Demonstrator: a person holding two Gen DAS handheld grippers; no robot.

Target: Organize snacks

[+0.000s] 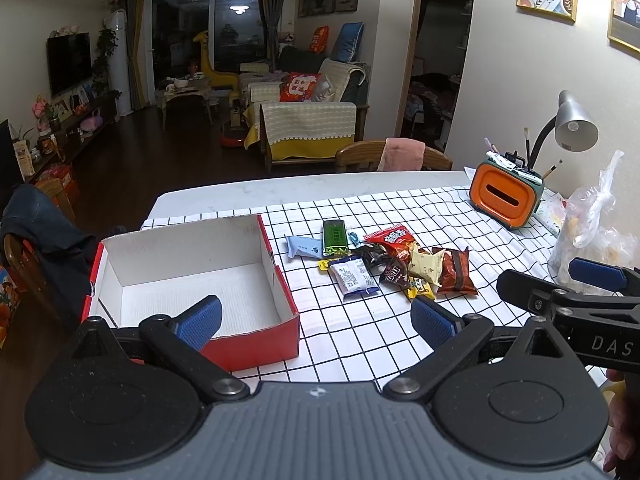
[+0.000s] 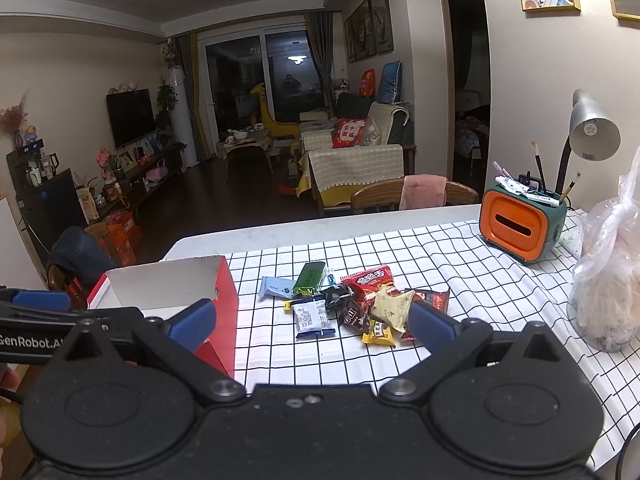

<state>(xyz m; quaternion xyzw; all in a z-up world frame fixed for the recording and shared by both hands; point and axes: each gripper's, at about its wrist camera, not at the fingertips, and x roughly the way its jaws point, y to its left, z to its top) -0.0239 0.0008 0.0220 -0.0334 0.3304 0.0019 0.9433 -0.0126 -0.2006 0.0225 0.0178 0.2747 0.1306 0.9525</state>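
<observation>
A heap of snack packets lies on the checked tablecloth, among them a green bar, a pale blue packet and a red bag. To its left stands a red box with a white, bare inside. My left gripper hovers open over the box's near right corner, holding nothing. My right gripper is open just in front of the heap, holding nothing; it shows at the right in the left wrist view.
An orange and green pen holder and a grey desk lamp stand at the back right. A clear plastic bag sits at the right edge. Wooden chairs stand behind the table and to its left.
</observation>
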